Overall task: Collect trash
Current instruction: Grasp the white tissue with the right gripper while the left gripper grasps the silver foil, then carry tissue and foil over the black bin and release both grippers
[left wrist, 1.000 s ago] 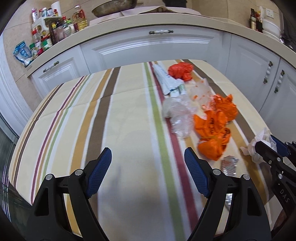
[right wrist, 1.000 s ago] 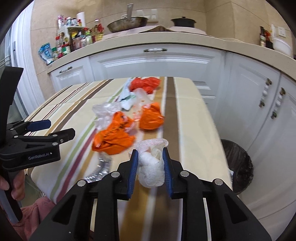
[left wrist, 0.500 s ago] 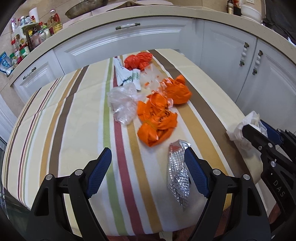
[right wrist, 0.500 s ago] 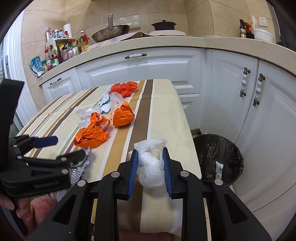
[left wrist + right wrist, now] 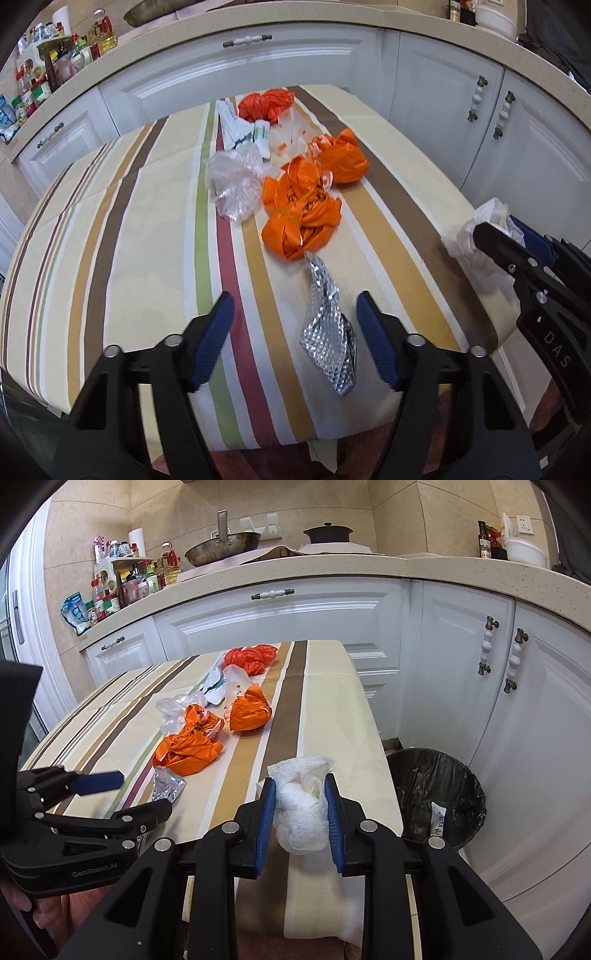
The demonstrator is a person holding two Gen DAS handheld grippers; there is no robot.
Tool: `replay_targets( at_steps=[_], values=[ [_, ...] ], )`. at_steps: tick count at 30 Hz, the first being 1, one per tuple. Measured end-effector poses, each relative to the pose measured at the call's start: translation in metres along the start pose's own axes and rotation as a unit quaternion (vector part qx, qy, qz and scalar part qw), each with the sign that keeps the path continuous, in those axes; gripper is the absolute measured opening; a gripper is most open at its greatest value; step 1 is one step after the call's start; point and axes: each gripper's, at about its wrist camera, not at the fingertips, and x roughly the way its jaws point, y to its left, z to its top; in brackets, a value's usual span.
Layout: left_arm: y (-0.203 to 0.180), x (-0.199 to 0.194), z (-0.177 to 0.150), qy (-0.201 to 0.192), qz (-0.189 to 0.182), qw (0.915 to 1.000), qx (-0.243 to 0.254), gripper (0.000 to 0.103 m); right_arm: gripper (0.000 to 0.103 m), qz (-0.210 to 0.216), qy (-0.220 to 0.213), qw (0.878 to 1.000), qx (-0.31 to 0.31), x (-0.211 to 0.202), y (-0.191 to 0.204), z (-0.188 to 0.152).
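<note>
The right tongs (image 5: 300, 814) are closed on a white tissue wad (image 5: 303, 812) above the near edge of the surface (image 5: 328, 701), and the left tongs (image 5: 295, 336) are wide open and empty, with a silver wrapper (image 5: 327, 332) lying between their tips. To do this step well, I think the right tongs should travel to the right until they hang over the black bin (image 5: 432, 794) and only then let go, because the wad is light. Compared with half a second ago, the left tongs have come closer to the wrapper, and the bin sits nearer to the right tongs.

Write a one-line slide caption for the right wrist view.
Right gripper clamps a white tissue wad at the striped table's edge, beside the black-lined trash bin.
</note>
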Motion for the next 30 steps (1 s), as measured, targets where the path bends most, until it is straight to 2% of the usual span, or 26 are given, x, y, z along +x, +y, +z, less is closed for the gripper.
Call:
replay_targets(
  at_steps=[3, 4, 12, 20, 26, 30],
  values=[
    [0.001, 0.005, -0.004, 0.013, -0.014, 0.9998, 0.000, 0.031, 0.027, -0.001, 0.002, 1.000, -0.001, 0.001, 0.001, 0.000],
    [0.002, 0.006, -0.006, 0.016, -0.021, 0.9997, -0.001, 0.028, 0.027, -0.001, 0.003, 1.000, -0.001, 0.001, 0.001, 0.000],
    [0.003, -0.008, -0.002, -0.021, -0.019, 0.9995, 0.011, 0.028, 0.027, -0.009, -0.002, 1.000, -0.008, 0.000, 0.005, 0.002],
    [-0.003, -0.019, 0.020, -0.062, -0.023, 0.9975, 0.025, 0.028, 0.027, -0.027, -0.012, 1.000, -0.011, -0.003, 0.000, 0.010],
    [-0.022, -0.018, 0.049, -0.090, -0.033, 0.9943, 0.047, 0.028, 0.027, -0.059, -0.024, 0.998, -0.010, -0.006, -0.021, 0.020],
    [-0.046, -0.013, 0.074, -0.113, -0.041, 0.9904, 0.068, 0.028, 0.027, -0.097, -0.030, 0.995, 0.002, -0.005, -0.051, 0.028]
  ],
)
